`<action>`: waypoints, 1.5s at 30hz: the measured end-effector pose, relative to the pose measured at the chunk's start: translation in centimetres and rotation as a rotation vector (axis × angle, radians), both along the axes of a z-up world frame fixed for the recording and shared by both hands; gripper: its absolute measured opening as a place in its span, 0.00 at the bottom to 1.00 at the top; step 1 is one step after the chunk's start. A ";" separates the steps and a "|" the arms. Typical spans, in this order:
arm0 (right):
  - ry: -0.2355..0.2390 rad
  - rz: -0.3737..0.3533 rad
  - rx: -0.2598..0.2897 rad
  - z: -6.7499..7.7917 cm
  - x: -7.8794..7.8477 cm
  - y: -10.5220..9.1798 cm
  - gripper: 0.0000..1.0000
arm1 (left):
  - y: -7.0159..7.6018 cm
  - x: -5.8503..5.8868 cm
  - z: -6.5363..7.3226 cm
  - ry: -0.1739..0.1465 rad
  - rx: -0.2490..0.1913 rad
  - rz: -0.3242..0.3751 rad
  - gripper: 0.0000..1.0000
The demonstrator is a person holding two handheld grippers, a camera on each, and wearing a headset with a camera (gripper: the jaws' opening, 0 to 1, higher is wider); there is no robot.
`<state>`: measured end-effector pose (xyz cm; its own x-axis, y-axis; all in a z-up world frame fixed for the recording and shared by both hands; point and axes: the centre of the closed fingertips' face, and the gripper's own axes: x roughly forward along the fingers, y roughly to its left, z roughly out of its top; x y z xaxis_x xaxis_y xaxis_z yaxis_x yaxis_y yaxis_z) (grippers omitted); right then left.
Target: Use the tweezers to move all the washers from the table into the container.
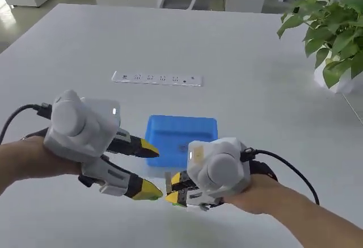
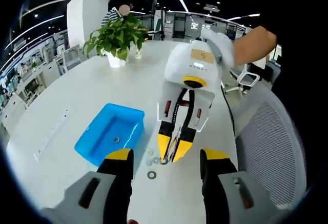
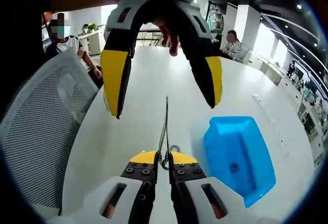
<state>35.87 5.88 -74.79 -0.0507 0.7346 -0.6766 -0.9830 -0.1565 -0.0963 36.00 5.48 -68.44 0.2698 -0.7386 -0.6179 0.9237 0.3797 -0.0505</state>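
Right gripper (image 3: 163,157) clenched on the tweezers (image 3: 165,126); left gripper (image 1: 151,168) spread wide, holding nothing.
The tweezers' tips point toward the left gripper opposite. Several washers (image 2: 151,174) lie loose on the white table (image 2: 128,85) just beside the blue container (image 2: 97,142), where one washer (image 2: 117,140) rests inside.

No text is legible; the orange label (image 2: 199,56) on the right tongs (image 2: 171,155) is too blurred.
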 end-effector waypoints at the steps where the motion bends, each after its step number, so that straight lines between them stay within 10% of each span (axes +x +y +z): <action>1: -0.002 0.001 0.002 0.4 0.1 0.0 0.09 | 0.2 -0.1 0.0 0.001 -0.008 0.012 0.62; 13: -0.017 -0.015 0.041 3.6 1.3 0.3 0.09 | 1.3 0.2 0.1 -0.008 -0.034 0.109 0.86; 26: -0.051 -0.059 0.081 6.3 5.9 -0.3 0.09 | 1.8 0.8 0.6 -0.045 -0.038 0.148 0.99; 45: -0.068 -0.072 0.071 3.9 10.6 -0.4 0.09 | 2.3 1.0 0.2 -0.047 -0.039 0.154 0.99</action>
